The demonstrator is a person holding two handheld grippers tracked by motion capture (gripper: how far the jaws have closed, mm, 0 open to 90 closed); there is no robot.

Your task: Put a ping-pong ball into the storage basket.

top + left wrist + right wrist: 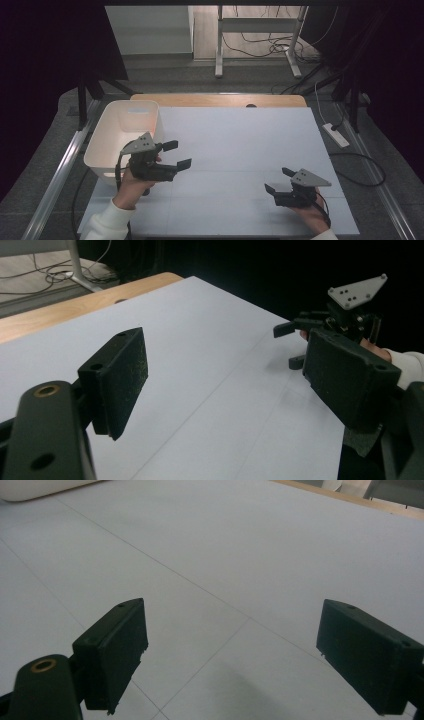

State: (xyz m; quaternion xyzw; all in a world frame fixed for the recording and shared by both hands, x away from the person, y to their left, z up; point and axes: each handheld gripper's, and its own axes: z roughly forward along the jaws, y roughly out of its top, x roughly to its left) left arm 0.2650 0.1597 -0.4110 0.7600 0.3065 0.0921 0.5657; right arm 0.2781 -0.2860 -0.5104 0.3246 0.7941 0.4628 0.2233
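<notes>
Left tool (pixel 180 154): we hold it above the worktop (pixel 240 145), just beside the white bin (pixel 107 137), jaws spread wide with nothing between them.
Right tool (pixel 278 181): we keep it low at the worktop's near right part, jaws wide apart and empty.
White bin: it sits at the worktop's left edge, nearest our left tool.
Between our tools: bare white sheet.
</notes>
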